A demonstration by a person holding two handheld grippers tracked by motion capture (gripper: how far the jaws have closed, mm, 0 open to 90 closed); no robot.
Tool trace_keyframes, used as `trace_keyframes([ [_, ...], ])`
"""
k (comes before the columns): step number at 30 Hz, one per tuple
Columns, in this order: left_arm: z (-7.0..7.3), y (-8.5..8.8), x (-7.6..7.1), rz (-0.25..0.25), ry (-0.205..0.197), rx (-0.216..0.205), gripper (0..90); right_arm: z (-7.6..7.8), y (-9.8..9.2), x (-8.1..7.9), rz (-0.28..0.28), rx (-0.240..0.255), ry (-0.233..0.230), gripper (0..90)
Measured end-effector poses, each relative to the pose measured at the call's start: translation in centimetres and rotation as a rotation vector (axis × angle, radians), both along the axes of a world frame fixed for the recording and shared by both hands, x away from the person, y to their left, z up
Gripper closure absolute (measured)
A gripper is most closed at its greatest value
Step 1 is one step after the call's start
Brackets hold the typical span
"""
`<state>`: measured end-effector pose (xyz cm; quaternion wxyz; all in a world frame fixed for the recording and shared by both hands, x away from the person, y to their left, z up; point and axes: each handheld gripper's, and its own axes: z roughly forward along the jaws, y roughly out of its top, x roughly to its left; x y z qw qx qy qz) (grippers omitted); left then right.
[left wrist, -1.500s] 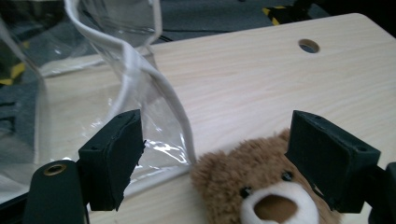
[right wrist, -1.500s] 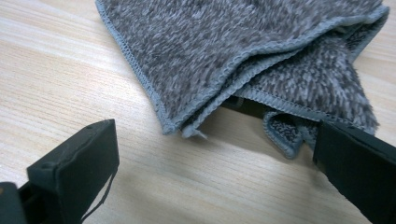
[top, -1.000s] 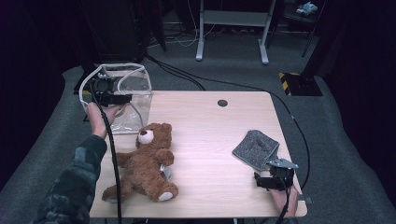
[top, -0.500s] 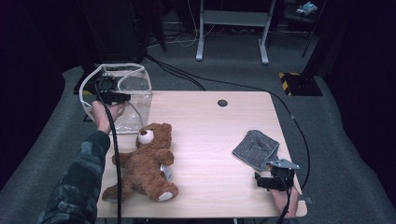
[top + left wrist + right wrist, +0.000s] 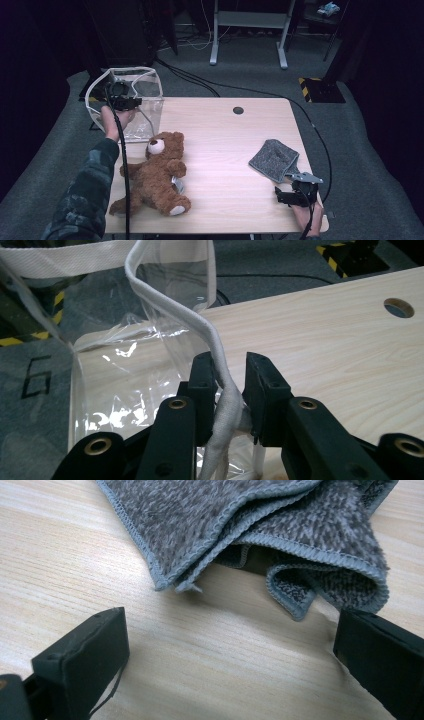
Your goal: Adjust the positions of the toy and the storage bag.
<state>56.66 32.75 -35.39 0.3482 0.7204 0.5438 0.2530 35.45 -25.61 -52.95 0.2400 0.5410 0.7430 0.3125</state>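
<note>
A clear plastic bag (image 5: 145,95) with a white fabric rim (image 5: 200,330) stands at the table's far left corner. My left gripper (image 5: 129,103) is at its opening. Its jaws have just been closing, and they now pinch the white rim (image 5: 230,370) between the pads. A brown teddy bear (image 5: 155,175) lies on its back at the near left. At the right lies a folded grey cloth (image 5: 274,159). My right gripper (image 5: 287,196) rests just in front of the cloth (image 5: 250,520), jaws wide apart (image 5: 230,645) with only bare tabletop between them.
The light wooden table (image 5: 225,145) has a round cable hole (image 5: 238,110) near its far edge. Black cables trail from both grippers over the table and the grey carpet. A metal stand's legs (image 5: 247,30) are behind the table.
The left hand has barely shifted at the bag's rim. The right gripper, the bear and the cloth sit as before.
</note>
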Motion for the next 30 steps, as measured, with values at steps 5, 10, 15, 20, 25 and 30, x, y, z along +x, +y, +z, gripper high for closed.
trace_keyframes([
  [5,-0.1,-0.3,0.2,-0.021,-0.016,0.004,74.9,0.0,0.1,0.0,0.001,0.000,0.000,0.6],
  [10,-0.2,-0.8,0.4,-0.034,-0.031,0.007,75.2,0.0,0.1,0.0,0.001,0.001,0.000,0.7],
  [15,-0.2,-1.3,0.5,-0.044,-0.042,0.000,75.7,0.0,0.1,0.0,0.002,0.001,0.000,0.7],
  [20,-0.3,-1.9,0.6,-0.071,-0.055,0.001,76.0,0.0,0.1,0.0,0.003,0.001,0.000,0.7],
  [25,-0.3,-2.8,0.7,-0.103,-0.061,0.016,76.3,0.0,0.1,0.0,0.002,0.001,0.001,0.7],
  [30,-0.3,-3.9,0.7,-0.138,-0.068,0.023,76.5,0.0,0.1,0.0,0.002,0.002,0.001,0.7],
])
